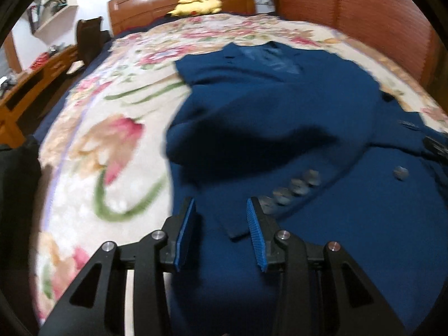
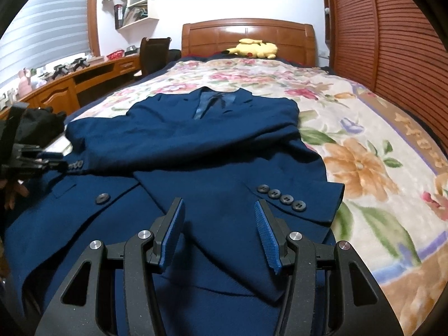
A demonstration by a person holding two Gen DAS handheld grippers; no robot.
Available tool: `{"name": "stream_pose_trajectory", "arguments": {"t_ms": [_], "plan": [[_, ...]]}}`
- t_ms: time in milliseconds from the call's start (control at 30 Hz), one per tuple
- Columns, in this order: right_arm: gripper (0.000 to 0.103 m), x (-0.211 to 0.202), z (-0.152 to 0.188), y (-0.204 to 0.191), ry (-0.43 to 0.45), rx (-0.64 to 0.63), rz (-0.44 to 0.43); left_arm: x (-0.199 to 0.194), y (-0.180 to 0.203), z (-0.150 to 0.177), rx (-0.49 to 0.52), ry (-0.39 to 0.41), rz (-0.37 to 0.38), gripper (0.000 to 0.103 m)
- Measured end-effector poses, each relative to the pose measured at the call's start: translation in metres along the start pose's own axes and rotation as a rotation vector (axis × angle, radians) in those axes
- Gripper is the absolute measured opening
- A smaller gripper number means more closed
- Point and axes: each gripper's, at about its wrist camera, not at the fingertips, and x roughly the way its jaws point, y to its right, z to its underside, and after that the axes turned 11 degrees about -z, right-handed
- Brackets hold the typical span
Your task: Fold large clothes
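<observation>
A dark blue suit jacket lies face up on the bed, collar toward the headboard, both sleeves folded across its front. In the left wrist view my left gripper hovers open just above the jacket's left part. The buttoned cuff lies just right of its fingers, and nothing is pinched. My right gripper stands open over the jacket, with the other buttoned cuff just to its right. In the right wrist view the left gripper shows at the left edge, by its cuff.
A floral bedspread covers the bed. A yellow plush toy rests by the wooden headboard. A slatted wooden door runs along the right side. A desk and chair stand to the left.
</observation>
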Motion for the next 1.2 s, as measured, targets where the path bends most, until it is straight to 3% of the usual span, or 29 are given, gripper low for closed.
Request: {"name": "stream_pose_trajectory", "arguments": {"t_ms": [100, 267, 733, 967, 1200], "plan": [[0.052, 0.000, 0.001, -0.001, 0.001, -0.009, 0.001, 0.008, -0.008, -0.002, -0.025, -0.031, -0.009, 0.036], [0.052, 0.000, 0.001, -0.001, 0.001, -0.007, 0.001, -0.006, -0.014, 0.009, -0.032, 0.008, -0.003, 0.036], [0.053, -0.021, 0.008, -0.004, -0.011, -0.011, 0.081, -0.053, -0.026, 0.070, -0.020, 0.035, -0.003, 0.039], [0.067, -0.045, 0.020, 0.000, -0.036, -0.017, 0.118, -0.057, -0.029, 0.087, -0.030, 0.026, -0.001, 0.041], [0.070, -0.067, 0.028, 0.014, -0.090, -0.028, 0.166, -0.063, -0.032, 0.099, -0.054, 0.035, 0.000, 0.042]]}}
